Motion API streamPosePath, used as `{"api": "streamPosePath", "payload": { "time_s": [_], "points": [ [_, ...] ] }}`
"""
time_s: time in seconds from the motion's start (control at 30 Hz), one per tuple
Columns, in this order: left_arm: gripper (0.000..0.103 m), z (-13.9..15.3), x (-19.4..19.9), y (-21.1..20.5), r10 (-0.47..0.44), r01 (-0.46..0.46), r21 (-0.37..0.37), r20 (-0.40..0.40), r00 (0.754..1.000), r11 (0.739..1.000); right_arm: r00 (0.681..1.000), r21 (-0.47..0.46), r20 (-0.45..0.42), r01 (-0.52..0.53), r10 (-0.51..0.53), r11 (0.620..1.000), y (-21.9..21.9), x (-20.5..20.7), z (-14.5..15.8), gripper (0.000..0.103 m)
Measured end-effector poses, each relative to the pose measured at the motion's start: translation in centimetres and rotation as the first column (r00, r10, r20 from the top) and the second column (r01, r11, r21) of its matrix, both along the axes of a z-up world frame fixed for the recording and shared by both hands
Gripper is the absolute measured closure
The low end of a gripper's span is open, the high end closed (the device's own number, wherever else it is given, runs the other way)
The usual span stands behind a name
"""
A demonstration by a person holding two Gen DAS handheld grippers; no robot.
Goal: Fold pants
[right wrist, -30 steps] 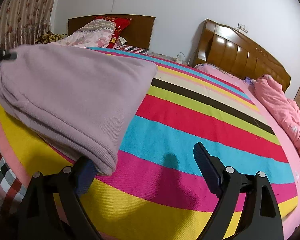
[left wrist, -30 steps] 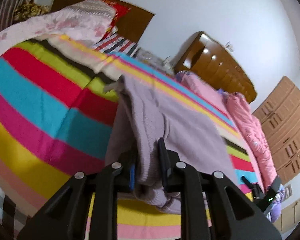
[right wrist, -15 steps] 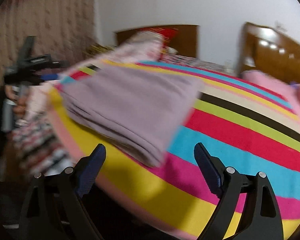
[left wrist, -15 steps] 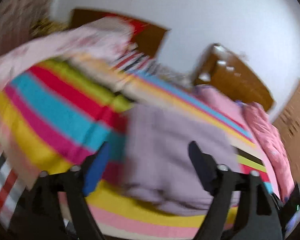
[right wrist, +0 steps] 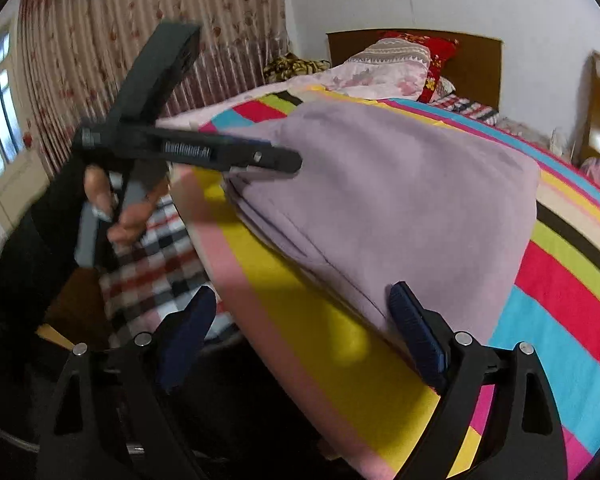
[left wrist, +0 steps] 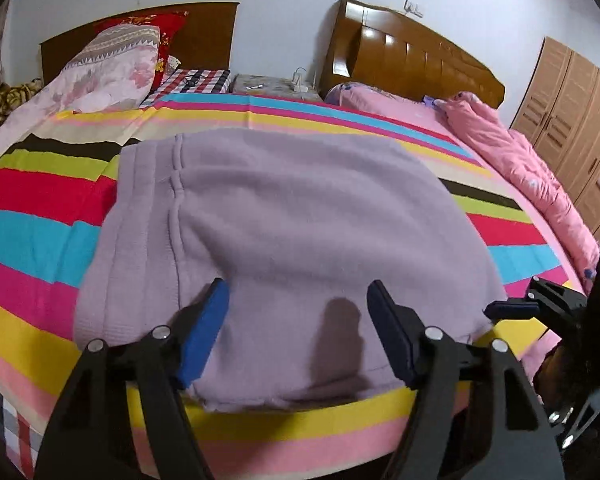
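The lilac pants [left wrist: 300, 232] lie folded into a flat rectangle on the striped bedspread [left wrist: 40, 232], near its front edge. My left gripper [left wrist: 298, 300] is open and empty, hovering just above the near edge of the pants. My right gripper [right wrist: 302, 304] is open and empty at the bed's front corner, its right pad [right wrist: 414, 332] beside the pants' corner [right wrist: 380, 200]. The left gripper [right wrist: 284, 160] also shows in the right wrist view, held by a hand over the pants' left edge. The right gripper [left wrist: 512, 308] shows at the right of the left wrist view.
Pillows and a pink floral quilt [left wrist: 108, 68] lie at the head of the bed. A second bed with a pink duvet [left wrist: 512, 152] stands to the right. Wooden wardrobe [left wrist: 580, 120] at far right. Curtains [right wrist: 140, 40] and a checked sheet [right wrist: 160, 256] are at the left.
My left gripper has let go of the pants, opened and pulled back. The pants now lie flat and folded. My right gripper has swung left toward the bed's corner.
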State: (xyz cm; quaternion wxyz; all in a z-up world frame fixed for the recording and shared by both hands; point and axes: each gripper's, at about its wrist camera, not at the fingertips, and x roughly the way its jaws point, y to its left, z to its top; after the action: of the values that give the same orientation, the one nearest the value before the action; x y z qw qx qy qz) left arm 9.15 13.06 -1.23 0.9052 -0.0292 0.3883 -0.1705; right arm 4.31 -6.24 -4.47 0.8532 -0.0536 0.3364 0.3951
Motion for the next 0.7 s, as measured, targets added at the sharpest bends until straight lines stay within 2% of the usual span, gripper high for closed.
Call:
{"api": "streamPosePath", "payload": {
  "time_s": [0.07,0.17,0.23,0.3,0.37,0.43,0.53,0.6,0.67,0.7],
  "points": [
    [0.032,0.0,-0.1,-0.1,0.010,-0.010,0.011,0.000,1.000,1.000,1.000,0.022,0.011,-0.003,0.003,1.000,-0.2,0.5,1.3,0.016],
    [0.032,-0.3,-0.8,-1.1,0.016,-0.017,0.048,0.024,1.000,0.999,0.995,0.020,0.058,0.077,-0.078,0.997,-0.2,1.8,2.7,0.015],
    [0.032,-0.5,-1.0,-1.3,0.011,-0.013,0.056,0.041,0.999,0.998,0.995,0.034,0.010,0.103,-0.103,0.994,0.0,3.3,1.9,0.015],
    [0.032,-0.4,-0.5,-0.9,0.012,-0.013,0.043,0.029,1.000,0.999,0.996,0.005,-0.045,0.072,-0.072,0.997,1.0,3.1,0.2,0.013],
    [0.032,0.7,-0.1,-0.5,0.033,-0.033,0.010,0.010,0.999,0.999,1.000,-0.038,0.014,0.003,-0.002,0.999,2.1,1.5,0.3,0.013],
    [0.032,2.5,0.5,-0.4,0.049,-0.049,-0.008,0.032,0.998,0.999,0.996,-0.058,0.049,-0.071,0.074,0.996,2.8,0.1,0.8,0.013],
    [0.027,4.5,2.5,-1.8,0.038,-0.040,0.024,0.060,0.997,0.999,0.998,-0.029,0.055,-0.041,0.042,0.999,2.6,1.5,1.5,0.013],
    [0.022,4.7,4.3,-3.4,0.001,-0.002,0.036,0.040,0.999,0.999,1.000,0.009,0.002,0.020,-0.020,1.000,2.4,3.4,1.1,0.011],
    [0.021,3.7,5.8,-4.8,-0.006,0.007,0.089,-0.009,1.000,0.996,0.999,0.026,-0.035,-0.017,0.018,1.000,3.1,3.8,0.7,0.009],
    [0.021,2.8,6.5,-5.5,0.007,0.001,0.150,-0.051,0.999,0.989,0.997,0.022,-0.040,-0.065,0.066,0.998,3.8,3.3,0.6,0.009]
  ]
}}
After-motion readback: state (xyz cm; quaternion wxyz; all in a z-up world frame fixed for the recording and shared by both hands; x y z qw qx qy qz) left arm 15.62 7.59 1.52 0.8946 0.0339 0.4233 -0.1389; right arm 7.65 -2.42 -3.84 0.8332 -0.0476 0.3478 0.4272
